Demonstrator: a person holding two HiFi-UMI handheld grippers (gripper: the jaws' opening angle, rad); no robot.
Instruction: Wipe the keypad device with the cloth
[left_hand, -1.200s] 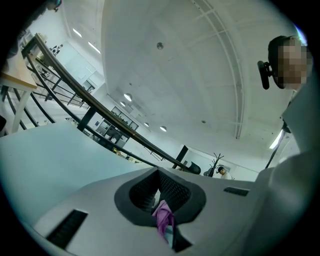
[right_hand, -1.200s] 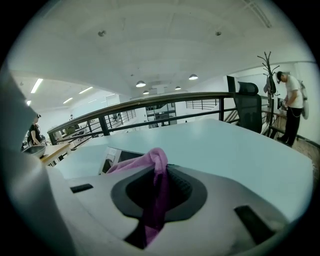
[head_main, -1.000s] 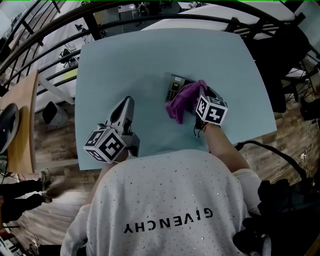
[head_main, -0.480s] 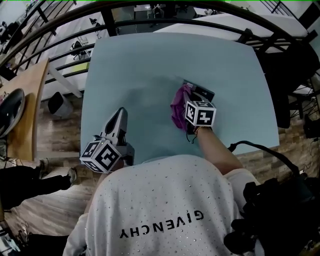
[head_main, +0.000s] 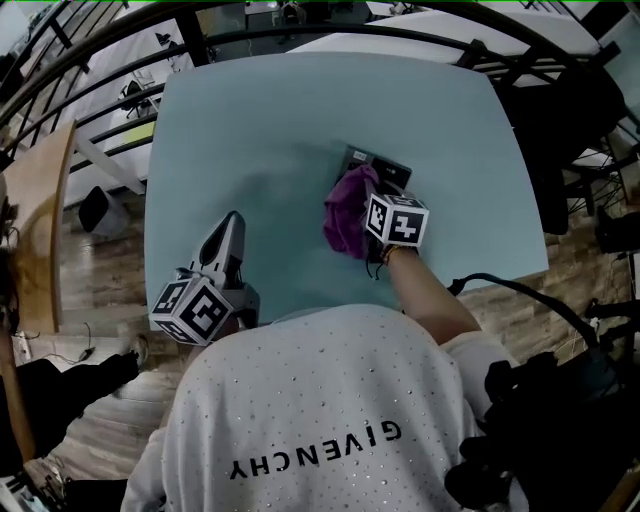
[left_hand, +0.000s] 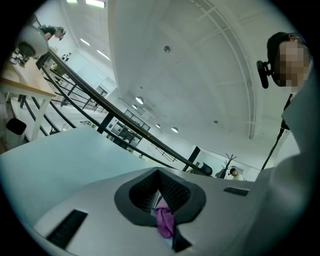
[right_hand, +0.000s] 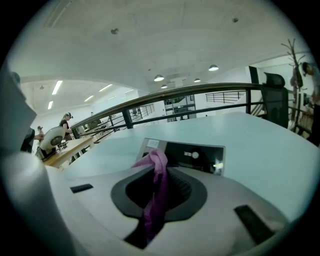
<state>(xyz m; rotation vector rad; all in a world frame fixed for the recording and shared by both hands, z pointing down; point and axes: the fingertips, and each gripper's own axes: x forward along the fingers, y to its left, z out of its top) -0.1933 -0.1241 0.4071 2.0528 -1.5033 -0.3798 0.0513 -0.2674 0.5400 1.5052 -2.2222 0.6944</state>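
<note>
The keypad device (head_main: 388, 172) lies near the middle of the pale blue table (head_main: 260, 120); its dark face (right_hand: 197, 152) shows just ahead in the right gripper view. A purple cloth (head_main: 345, 215) covers its near left part. My right gripper (head_main: 368, 200) is shut on the cloth (right_hand: 156, 195), which runs up between the jaws and bunches at their tips, resting on the device. My left gripper (head_main: 231, 225) hovers by the table's near left, well apart from the device, with its jaws together (left_hand: 159, 175). A small purple scrap (left_hand: 165, 222) shows in their slit.
A black railing (head_main: 420, 40) curves round the table's far side. A wooden desk (head_main: 40, 220) stands to the left, and a black chair (head_main: 580, 110) and a cable (head_main: 530, 295) to the right. The person's white-shirted torso (head_main: 320, 420) fills the near edge.
The right gripper has dragged the cloth leftward across the device: the keypad's left end showed before, and now its right end shows. The left gripper has stayed put.
</note>
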